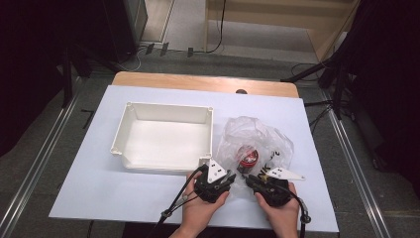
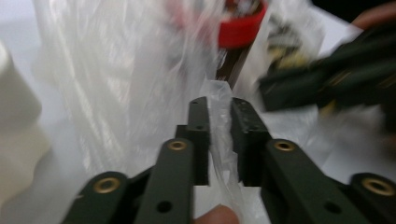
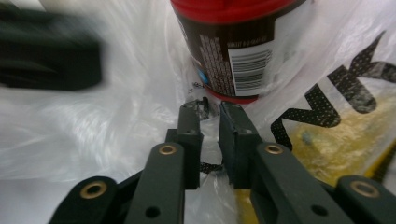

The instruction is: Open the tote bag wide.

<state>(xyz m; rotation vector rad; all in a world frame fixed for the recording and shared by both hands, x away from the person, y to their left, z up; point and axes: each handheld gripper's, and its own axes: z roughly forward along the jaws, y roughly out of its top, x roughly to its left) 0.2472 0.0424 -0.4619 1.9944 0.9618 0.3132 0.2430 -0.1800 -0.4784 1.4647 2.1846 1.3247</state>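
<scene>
White desk (image 1: 148,198): both tools, left tool (image 1: 224,177) and right tool (image 1: 251,179), pinch the near edge of the plastic bag (image 1: 255,136); red-capped bottle (image 1: 246,158) remains inside, tray (image 1: 130,133) empty.

Bag (image 1: 257,136) – thin, glossy, crinkled clear plastic; tray (image 1: 166,111) – smooth white plastic.

Grey floor (image 1: 59,144), wooden table (image 1: 198,82), metal rails (image 1: 34,168).

Crinkled clear plastic bag (image 1: 257,136) crowds my front — red-capped dark jar (image 1: 247,157) inside blocks straight reach. White rectangular plastic bin (image 1: 166,136) walls my left. Bare white tabletop (image 1: 99,188) near-left — open passage.
</scene>
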